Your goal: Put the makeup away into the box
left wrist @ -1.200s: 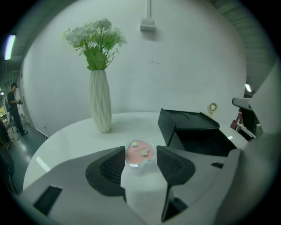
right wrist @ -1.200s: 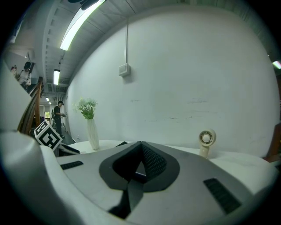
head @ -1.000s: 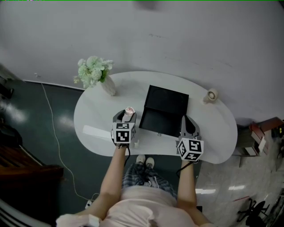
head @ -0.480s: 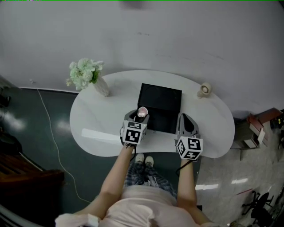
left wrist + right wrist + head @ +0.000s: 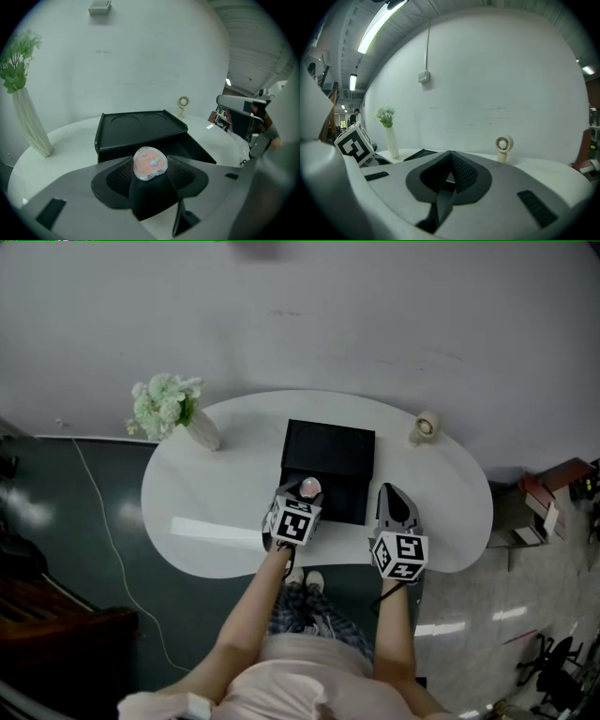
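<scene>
**Compact held over box**

A pink compact (image 5: 150,163) is clamped in the jaws of the left gripper (image 5: 308,491), above the near left part of the open black box (image 5: 330,448) on the white counter (image 5: 214,507). The jaws of the right gripper (image 5: 390,493) are pressed together, empty, just right of the box.

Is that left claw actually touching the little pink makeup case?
Touching. In the left gripper view, the left gripper clamps the pink compact between its jaws.

makeup: I see one rounded pink compact (image 5: 150,163) with a clear rim, face up, clamped in the jaws of the left gripper (image 5: 150,173), over the box's near-left part | box (image 5: 136,127): black, open, lid raised behind, on the white worktop (image 5: 65,140)
</scene>
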### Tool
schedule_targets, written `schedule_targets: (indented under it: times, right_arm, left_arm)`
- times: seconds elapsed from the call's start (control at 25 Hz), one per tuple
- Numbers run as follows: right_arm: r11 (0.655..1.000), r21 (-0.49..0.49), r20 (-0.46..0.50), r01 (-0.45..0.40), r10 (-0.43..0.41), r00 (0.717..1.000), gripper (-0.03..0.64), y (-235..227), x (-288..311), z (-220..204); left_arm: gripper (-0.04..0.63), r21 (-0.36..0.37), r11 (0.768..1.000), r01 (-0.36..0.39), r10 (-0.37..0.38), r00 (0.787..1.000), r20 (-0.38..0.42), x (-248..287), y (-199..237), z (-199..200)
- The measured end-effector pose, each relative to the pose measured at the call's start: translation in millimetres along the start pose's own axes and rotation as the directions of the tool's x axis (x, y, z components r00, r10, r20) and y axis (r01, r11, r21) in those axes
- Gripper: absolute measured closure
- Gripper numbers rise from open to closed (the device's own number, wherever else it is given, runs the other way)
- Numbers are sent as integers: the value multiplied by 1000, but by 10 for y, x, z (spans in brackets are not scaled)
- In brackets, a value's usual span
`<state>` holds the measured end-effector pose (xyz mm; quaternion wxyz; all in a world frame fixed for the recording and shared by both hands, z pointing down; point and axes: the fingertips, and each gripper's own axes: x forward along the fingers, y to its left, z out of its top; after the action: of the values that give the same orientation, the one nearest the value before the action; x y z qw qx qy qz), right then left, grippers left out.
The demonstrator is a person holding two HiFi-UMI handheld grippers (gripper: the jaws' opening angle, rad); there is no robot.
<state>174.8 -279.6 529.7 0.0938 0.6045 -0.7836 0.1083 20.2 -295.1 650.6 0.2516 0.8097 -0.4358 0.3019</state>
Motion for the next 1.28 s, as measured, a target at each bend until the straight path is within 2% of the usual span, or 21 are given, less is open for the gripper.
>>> schedule_targets:
  times: [0.44,0.6,0.68,0.96,1.08,1.28]
  right_arm:
    - [1000,6,-15,17,-17,1000,601,-110,104,-11]
    - [1000,8,-20,15,-15,1000,601,-106,120,-32]
    - [1000,8,-20,16,-15,1000,601,-105,127,-44]
    - [1000,14,-19,23,-23,1000,601,-134,125,-42]
    - [1000,16,-18,24,-23,1000,601,-135,131,-53]
    - [1000,20,-17,21,-20,1000,601,-122,116,-63]
  left_arm:
    - [350,49,998,27,-20,989,-145,196,-1,-136]
    - [350,70,997,34,-22,985,-170,206,-43,-167]
    - [348,74,996,41,-28,985,-168,208,-59,-173]
    - [252,40,998,57,-52,991,-122,123,-72,-157]
    - [242,5,997,73,-72,994,-87,66,-77,-127]
    - [241,-2,998,56,-56,998,-33,-11,-36,-25]
